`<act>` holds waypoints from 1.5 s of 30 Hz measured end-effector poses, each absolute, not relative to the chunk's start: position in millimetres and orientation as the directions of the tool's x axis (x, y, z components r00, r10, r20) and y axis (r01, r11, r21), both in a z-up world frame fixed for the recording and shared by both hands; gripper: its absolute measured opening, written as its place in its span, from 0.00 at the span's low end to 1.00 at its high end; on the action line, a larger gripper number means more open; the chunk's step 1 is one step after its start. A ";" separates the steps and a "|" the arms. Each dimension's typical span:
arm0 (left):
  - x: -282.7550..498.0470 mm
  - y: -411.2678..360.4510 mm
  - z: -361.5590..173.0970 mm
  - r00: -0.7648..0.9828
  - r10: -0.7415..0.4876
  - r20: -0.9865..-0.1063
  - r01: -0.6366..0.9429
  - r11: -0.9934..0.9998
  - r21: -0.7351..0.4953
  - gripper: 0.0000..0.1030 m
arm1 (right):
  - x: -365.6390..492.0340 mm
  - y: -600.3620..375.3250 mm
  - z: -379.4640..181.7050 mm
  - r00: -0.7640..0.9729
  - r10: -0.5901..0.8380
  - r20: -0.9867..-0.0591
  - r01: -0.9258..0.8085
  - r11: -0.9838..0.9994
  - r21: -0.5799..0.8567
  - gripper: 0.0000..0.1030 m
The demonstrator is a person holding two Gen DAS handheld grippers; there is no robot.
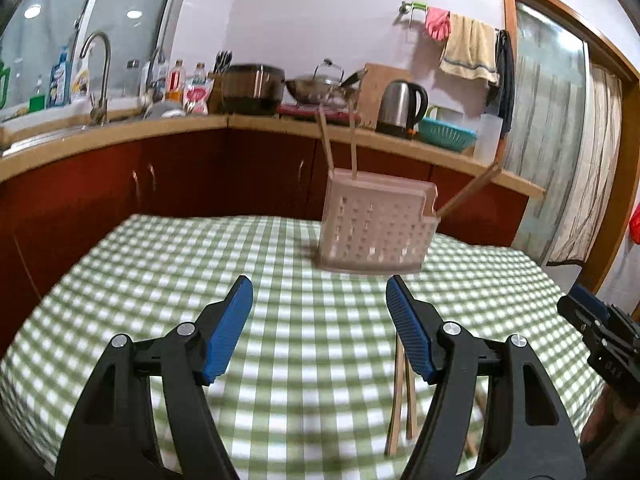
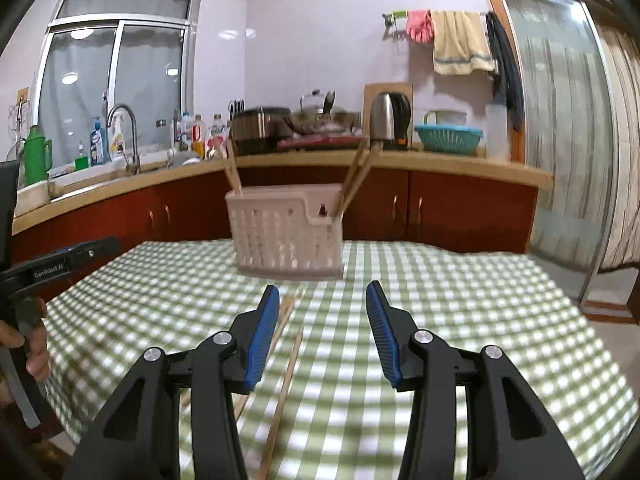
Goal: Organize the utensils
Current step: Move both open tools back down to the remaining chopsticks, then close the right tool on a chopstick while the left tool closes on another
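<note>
Two grippers hang over the green-checked tablecloth [image 1: 304, 344], both with jaws spread wide and nothing between them. The left gripper [image 1: 320, 296] points at the pale perforated utensil holder [image 1: 376, 228], which stands upright on the far part of the table. The right gripper [image 2: 322, 300] faces the same holder [image 2: 286, 232] from the other side. Loose wooden chopsticks [image 2: 286, 384] lie flat on the cloth just beside the right gripper's left finger [image 2: 262, 336]; in the left wrist view they show below the left gripper's right finger [image 1: 402, 396]. More chopsticks [image 2: 354, 182] stand tilted in the holder's lower right compartment, and another pair [image 2: 233, 172] leans at its left end. Behind runs a kitchen counter [image 2: 460, 164] with a kettle [image 2: 390, 120].
</note>
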State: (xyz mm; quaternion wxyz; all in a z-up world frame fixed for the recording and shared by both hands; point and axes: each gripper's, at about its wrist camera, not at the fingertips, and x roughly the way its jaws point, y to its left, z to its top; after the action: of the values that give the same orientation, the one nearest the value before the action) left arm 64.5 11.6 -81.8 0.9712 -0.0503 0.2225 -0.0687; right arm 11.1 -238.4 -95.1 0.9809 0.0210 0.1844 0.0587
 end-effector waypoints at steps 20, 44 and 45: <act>19.5 5.1 -123.0 0.852 -0.149 -0.501 0.100 0.987 -0.124 0.65 | -23.0 -214.8 -162.2 0.831 0.200 -0.519 -0.183 0.979 0.084 0.30; 33.7 -21.4 -154.9 0.795 -0.203 -0.572 0.174 0.979 -0.106 0.57 | 16.3 -223.1 -182.6 0.766 0.182 -0.616 -0.155 0.983 0.097 0.07; 35.0 -22.5 -157.0 0.791 -0.205 -0.577 0.177 0.979 -0.106 0.57 | 20.0 -224.4 -182.5 0.767 0.180 -0.615 -0.152 0.984 0.098 0.07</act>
State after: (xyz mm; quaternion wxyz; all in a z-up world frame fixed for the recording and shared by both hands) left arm 35.0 -22.5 -157.0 0.9459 -0.0231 0.3074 -0.1009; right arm 20.0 -224.4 -182.5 0.9398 0.0212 0.3294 0.0882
